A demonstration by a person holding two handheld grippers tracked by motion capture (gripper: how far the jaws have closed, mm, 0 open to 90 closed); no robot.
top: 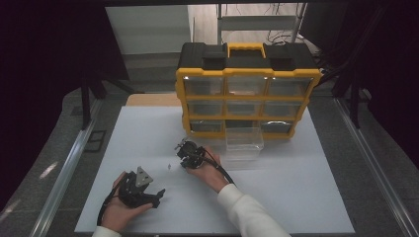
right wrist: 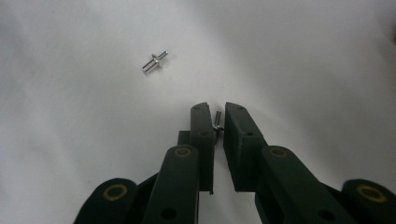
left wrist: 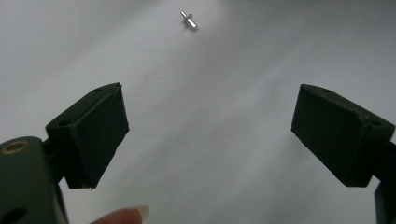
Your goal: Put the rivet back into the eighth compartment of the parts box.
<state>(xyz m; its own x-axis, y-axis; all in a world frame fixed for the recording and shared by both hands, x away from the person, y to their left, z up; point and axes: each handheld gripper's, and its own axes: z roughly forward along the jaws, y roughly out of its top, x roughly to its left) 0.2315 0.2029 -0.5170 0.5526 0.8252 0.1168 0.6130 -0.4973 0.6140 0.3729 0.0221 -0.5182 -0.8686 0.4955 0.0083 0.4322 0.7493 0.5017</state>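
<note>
My right gripper [right wrist: 217, 110] points down at the white table top [top: 148, 143], and a tiny metal pin [right wrist: 217, 121] stands pinched between its two nearly closed jaw tips. In the high view the right gripper [top: 181, 148] sits mid-table in front of the organiser. A second small metal pin [right wrist: 155, 62] lies loose on the white surface just beyond it, seen also from above as a speck [top: 169, 167] and ahead of my left gripper [left wrist: 189, 21]. My left gripper [left wrist: 210, 102] rests near the front left [top: 157, 194], jaws wide apart with nothing between them.
A yellow and black drawer organiser [top: 247, 94] stands at the back of the table. One clear plastic drawer [top: 243, 144] is out and sits on the table in front of it, right of my right hand. A fingertip [left wrist: 126, 215] shows under the left gripper.
</note>
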